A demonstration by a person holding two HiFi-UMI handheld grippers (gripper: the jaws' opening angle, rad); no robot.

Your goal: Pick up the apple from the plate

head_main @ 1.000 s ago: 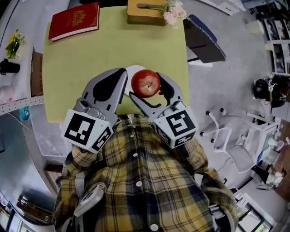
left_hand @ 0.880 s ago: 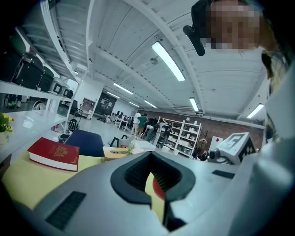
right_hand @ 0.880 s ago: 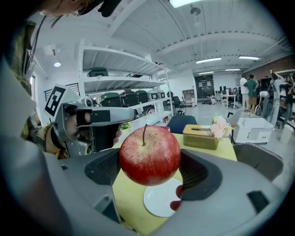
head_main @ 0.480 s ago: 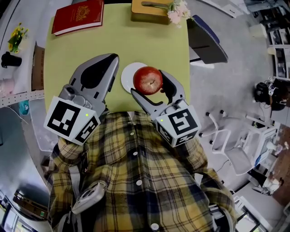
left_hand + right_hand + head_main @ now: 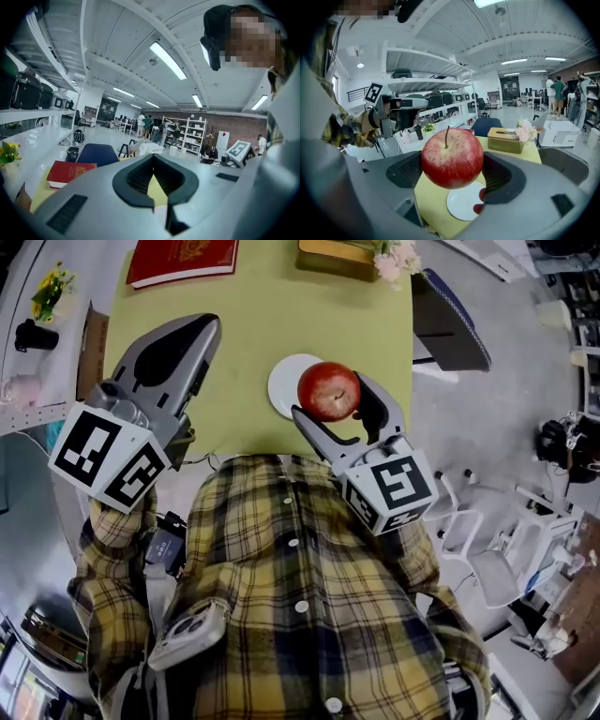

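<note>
A red apple (image 5: pixel 329 390) (image 5: pixel 452 158) hangs above the small white plate (image 5: pixel 283 387) (image 5: pixel 465 206), gripped between the jaws of my right gripper (image 5: pixel 339 399) (image 5: pixel 452 171). The plate is bare and lies on the yellow-green table (image 5: pixel 253 324) near its front edge. My left gripper (image 5: pixel 197 334) (image 5: pixel 153 174) is lifted at the left, well apart from the plate; its jaw tips meet and hold nothing.
A red book (image 5: pixel 183 259) lies at the table's far left corner. A wooden tissue box (image 5: pixel 339 257) with pink flowers (image 5: pixel 399 257) sits at the far edge. A dark blue chair (image 5: pixel 452 320) stands to the table's right, and a white shelf (image 5: pixel 28 334) to its left.
My left gripper has swung outward to the left and up, away from the plate. The right gripper still carries the apple above the plate, which now shows more fully.
</note>
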